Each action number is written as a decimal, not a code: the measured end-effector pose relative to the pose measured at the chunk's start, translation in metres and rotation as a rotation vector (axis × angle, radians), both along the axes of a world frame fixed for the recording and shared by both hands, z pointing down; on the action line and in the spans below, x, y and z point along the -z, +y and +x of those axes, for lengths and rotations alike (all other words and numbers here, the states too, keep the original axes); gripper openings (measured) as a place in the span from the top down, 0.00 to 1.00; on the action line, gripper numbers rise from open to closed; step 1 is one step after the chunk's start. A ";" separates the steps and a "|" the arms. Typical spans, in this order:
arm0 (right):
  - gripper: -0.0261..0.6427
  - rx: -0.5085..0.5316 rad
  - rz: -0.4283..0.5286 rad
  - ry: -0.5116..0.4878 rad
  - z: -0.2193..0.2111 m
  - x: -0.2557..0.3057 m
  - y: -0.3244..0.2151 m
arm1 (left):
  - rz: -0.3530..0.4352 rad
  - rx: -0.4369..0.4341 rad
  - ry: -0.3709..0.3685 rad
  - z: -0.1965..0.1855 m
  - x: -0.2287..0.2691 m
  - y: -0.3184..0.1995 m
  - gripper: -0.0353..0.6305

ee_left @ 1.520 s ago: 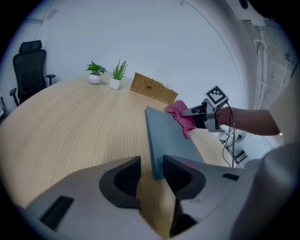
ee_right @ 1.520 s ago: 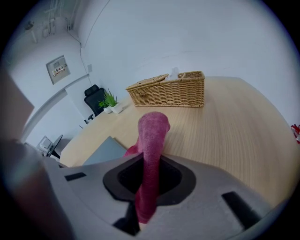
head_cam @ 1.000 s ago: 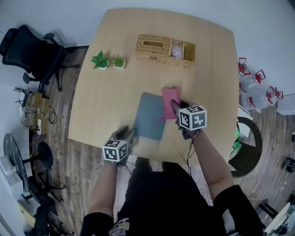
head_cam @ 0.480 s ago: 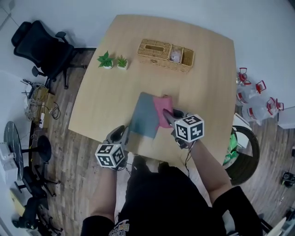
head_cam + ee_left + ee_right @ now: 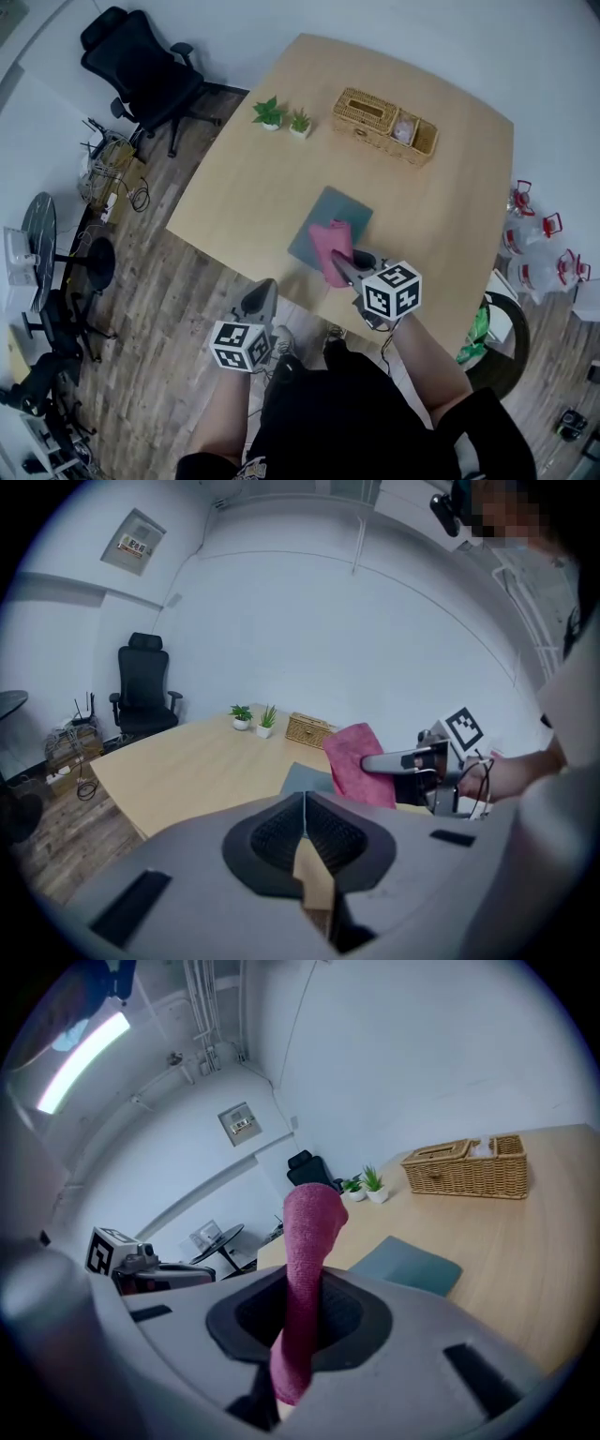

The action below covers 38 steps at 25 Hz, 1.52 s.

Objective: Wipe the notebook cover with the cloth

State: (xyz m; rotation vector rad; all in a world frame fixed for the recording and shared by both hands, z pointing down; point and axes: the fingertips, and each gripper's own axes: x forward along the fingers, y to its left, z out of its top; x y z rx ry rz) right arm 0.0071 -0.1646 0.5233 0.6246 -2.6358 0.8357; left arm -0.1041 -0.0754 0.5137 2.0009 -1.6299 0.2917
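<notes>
Cloth [image 5: 328, 246] clamped in right tool [image 5: 345, 265] over notebook [image 5: 343, 208] edge; left tool [image 5: 262, 291] just clenched empty.

The cloth [image 5: 305, 1241] is pink with a rough, nappy weave. The notebook [image 5: 345, 208] has a smooth, matt grey-blue cover. The table [image 5: 244, 187] is pale wood, matt, finely grained. At one o'clock from the notebook, the basket [image 5: 370, 111] is coarse woven wicker.

Left claw [image 5: 264, 287] away from the notebook [image 5: 343, 206], jaws newly together, empty; right claw [image 5: 341, 266] and cloth [image 5: 328, 246] higher.
</notes>
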 end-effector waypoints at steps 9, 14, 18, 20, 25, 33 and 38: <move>0.88 0.108 0.004 0.003 -0.060 -0.001 0.082 | 0.013 0.029 0.012 -0.032 0.004 0.074 0.93; 0.88 0.078 0.025 0.023 -0.071 0.009 0.137 | 0.038 -0.022 0.037 -0.040 0.011 0.116 0.93; 0.88 0.006 0.047 0.031 -0.067 0.019 0.176 | 0.057 -0.083 0.048 -0.043 0.019 0.147 0.94; 0.88 -0.036 0.061 0.039 -0.061 0.022 0.195 | 0.065 -0.125 0.054 -0.041 0.022 0.161 0.94; 0.88 -0.149 0.081 0.070 -0.033 0.026 0.239 | 0.086 -0.226 0.080 -0.026 0.025 0.190 0.94; 0.88 -0.290 0.089 0.132 0.041 0.032 0.288 | 0.102 -0.325 0.139 0.024 0.027 0.226 0.94; 0.88 -0.314 0.097 0.134 0.072 0.040 0.303 | 0.118 -0.327 0.143 0.047 0.034 0.239 0.94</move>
